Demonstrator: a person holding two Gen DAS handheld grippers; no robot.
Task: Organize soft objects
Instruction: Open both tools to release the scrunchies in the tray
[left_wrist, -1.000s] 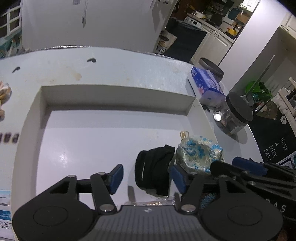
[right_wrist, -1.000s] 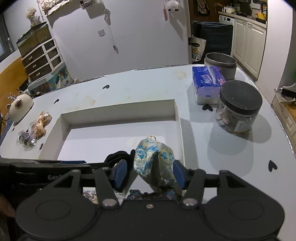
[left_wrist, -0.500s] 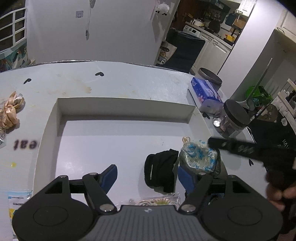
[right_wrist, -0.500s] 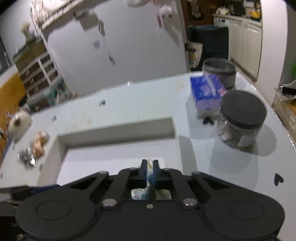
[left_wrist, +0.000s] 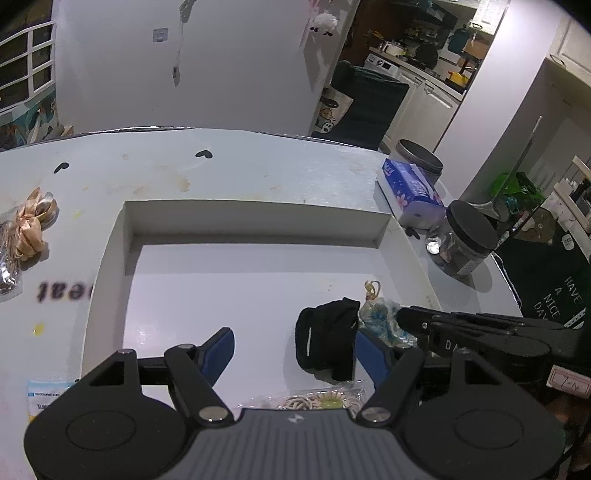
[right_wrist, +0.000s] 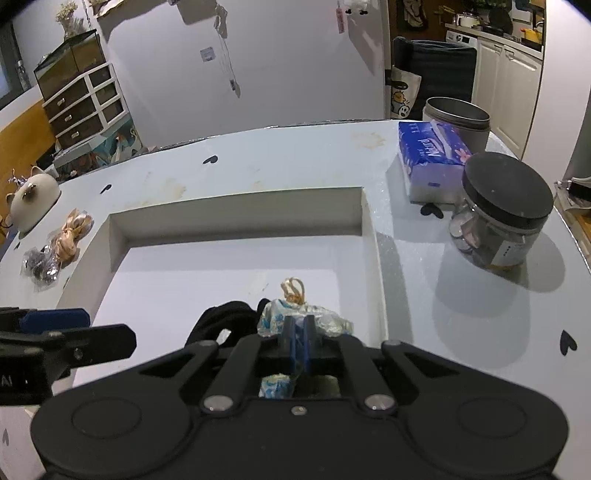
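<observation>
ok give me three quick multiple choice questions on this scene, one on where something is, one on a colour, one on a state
1. Where does the black cloth lie?
A. inside the white tray
B. on the tissue box
C. on the jar lid

2. What colour is the tissue box?
A. green
B. blue
C. red

3. How does the right gripper stand?
A. open over a bare tray floor
B. shut on the floral pouch
C. shut on the jar

Answers:
1 A, the cloth rests on the tray floor near its front right corner.
2 B, the box beside the jar is blue with white.
3 B, the fingers have closed together with the pouch's fabric pinched between them.
</observation>
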